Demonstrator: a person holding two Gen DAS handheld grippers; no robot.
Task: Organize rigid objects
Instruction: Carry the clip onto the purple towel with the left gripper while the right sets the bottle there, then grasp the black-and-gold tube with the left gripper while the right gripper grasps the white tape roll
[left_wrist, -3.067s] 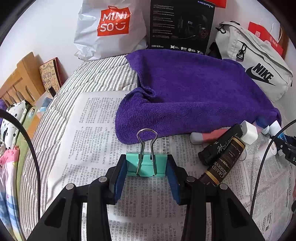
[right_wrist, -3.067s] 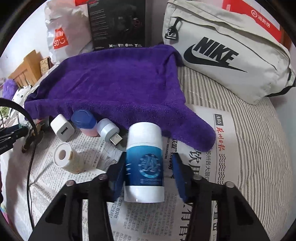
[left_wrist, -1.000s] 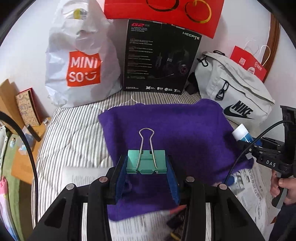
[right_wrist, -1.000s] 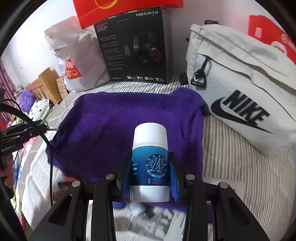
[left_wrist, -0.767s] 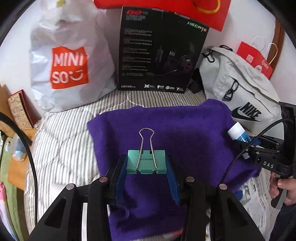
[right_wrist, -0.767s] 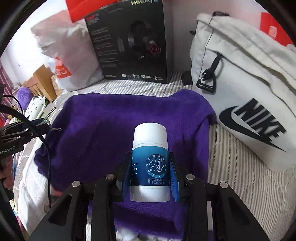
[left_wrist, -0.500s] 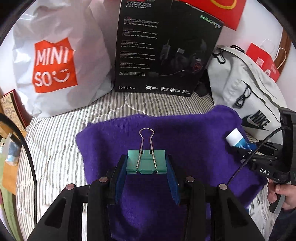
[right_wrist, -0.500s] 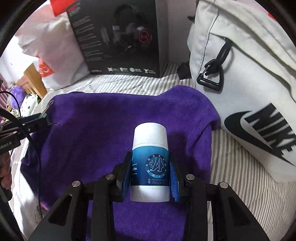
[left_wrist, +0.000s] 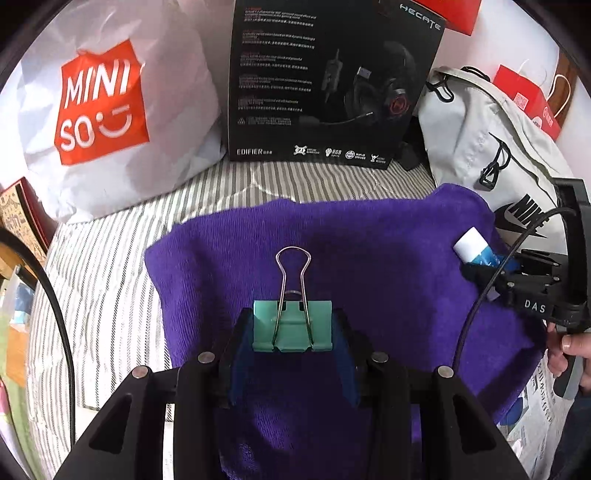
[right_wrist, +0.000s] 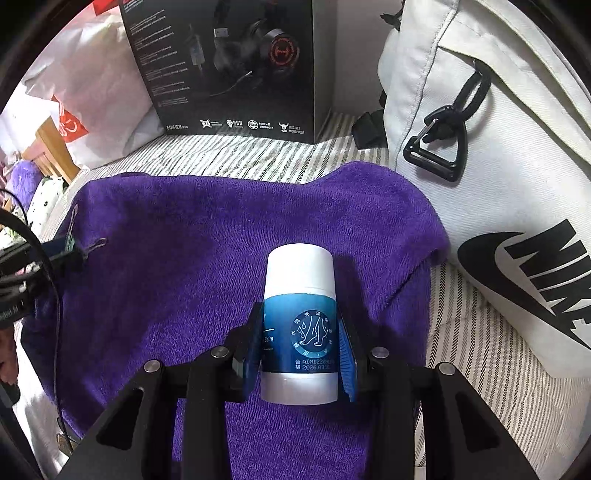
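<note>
Left gripper (left_wrist: 292, 328) clamped on a teal binder clip (left_wrist: 292, 325), blue pads pressing both ends of the clip body, silver wire handles pointing toward twelve o'clock; jaws narrowed to the clip's width. Clip held above a purple towel (left_wrist: 369, 258) spread over a striped bedcover (left_wrist: 110, 258). At two to three o'clock in the left wrist view, right gripper (left_wrist: 480, 271) seen from the side, white cap of its load poking out over the towel's right edge, a hand (left_wrist: 569, 350) wrapped round the handle below. Right gripper (right_wrist: 301, 339) closed on a balm stick (right_wrist: 300, 317), blue label with a foot emblem, white cap toward twelve o'clock, white base toward six; pads flat against both sides of the label. Stick held over the towel's right half (right_wrist: 184, 277). At nine o'clock in the right wrist view, left gripper (right_wrist: 68, 249) at the towel's left edge, wire handles of the clip (right_wrist: 92, 245) showing beyond its fingers. Beyond the towel: white Miniso bag (left_wrist: 110, 110) at ten o'clock, black headset box (left_wrist: 325, 85) at twelve, pale Nike bag (right_wrist: 498, 166) at two to three. Red paper bag (left_wrist: 528, 99) behind the Nike bag. Newspaper (left_wrist: 535, 406) at four o'clock in the left wrist view, partly under the towel's corner.
</note>
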